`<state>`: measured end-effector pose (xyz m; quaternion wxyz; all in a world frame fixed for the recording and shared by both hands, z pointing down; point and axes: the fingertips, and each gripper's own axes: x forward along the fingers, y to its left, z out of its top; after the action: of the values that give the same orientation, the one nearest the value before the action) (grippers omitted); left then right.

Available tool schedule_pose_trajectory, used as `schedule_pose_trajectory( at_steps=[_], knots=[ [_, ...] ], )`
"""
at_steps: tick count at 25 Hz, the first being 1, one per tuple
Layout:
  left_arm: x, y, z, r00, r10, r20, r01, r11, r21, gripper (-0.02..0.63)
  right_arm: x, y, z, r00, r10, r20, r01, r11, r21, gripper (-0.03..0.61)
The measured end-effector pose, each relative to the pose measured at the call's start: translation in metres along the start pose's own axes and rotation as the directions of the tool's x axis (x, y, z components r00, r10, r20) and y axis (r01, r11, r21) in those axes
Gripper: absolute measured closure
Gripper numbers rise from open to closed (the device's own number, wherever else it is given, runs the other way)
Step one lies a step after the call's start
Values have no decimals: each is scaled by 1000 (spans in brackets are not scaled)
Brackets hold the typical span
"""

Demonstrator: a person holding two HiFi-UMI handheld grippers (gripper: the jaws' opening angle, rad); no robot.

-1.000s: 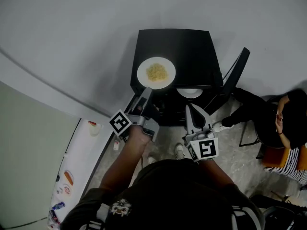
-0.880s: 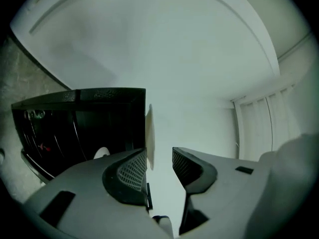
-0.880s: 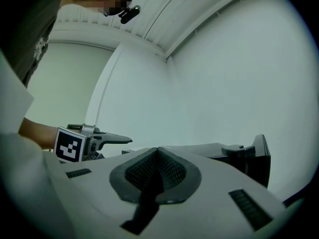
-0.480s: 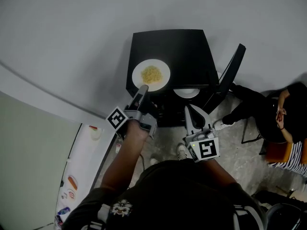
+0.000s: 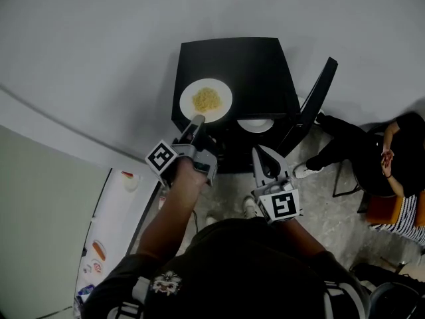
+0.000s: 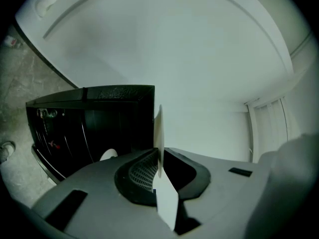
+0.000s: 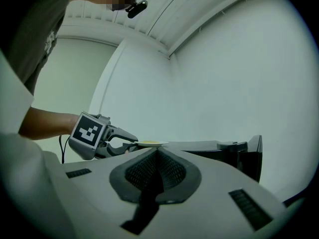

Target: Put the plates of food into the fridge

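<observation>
- Sitting on top of the fridge (image 5: 255,62), the plate (image 5: 206,100) lies straight ahead of the left gripper (image 5: 196,121), with noodles (image 5: 207,99) heaped at its middle. Whether it has lifted clear of that top I cannot tell.
- That gripper's jaws have just been closing and now clamp the plate's near rim, which stands edge-on between them in the left gripper view (image 6: 159,133).
- Only a narrow bit of rim is held, so nearly the whole plate reaches out beyond the tips. I judge it could pivot in the pads and droop once its weight comes off the fridge.
- A droop, or a roll of the hand, would likely send noodles sliding off the far edge.
- The fridge's opening lies below the gripper and to its right, so the plate must come back and down past the top's front edge. Clipping that edge could knock the rim out of the grip.
- A second plate (image 5: 255,125) sits inside, below and right of the gripper. Pushing in at that spot could strike it.
- The right gripper (image 5: 264,157), jaws closed on nothing, hangs just right of the left one, before the opening. It may get in the way.
- The door (image 5: 317,95) stands open further right. If it swings inward, it could catch the plate.
</observation>
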<state>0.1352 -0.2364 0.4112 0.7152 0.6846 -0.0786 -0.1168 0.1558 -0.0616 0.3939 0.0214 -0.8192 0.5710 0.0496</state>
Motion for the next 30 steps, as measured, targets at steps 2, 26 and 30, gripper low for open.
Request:
schedule_pose_trajectory(
  at_steps=[2, 26, 30],
  knots=[
    [-1, -1, -1, 1000, 1, 3, -1, 1000, 7, 565, -1, 0, -3, 1000, -2, -18, 2, 1000, -5, 554],
    [-78, -20, -43, 993, -54, -106, 58, 998, 27, 577, -4, -1, 2, 995, -103, 15, 103, 995, -16, 554],
    [-95, -11, -50, 989, -45, -140, 48, 999, 24, 577, -9, -11, 3, 988, -152, 29, 153, 988, -32, 554]
  ],
)
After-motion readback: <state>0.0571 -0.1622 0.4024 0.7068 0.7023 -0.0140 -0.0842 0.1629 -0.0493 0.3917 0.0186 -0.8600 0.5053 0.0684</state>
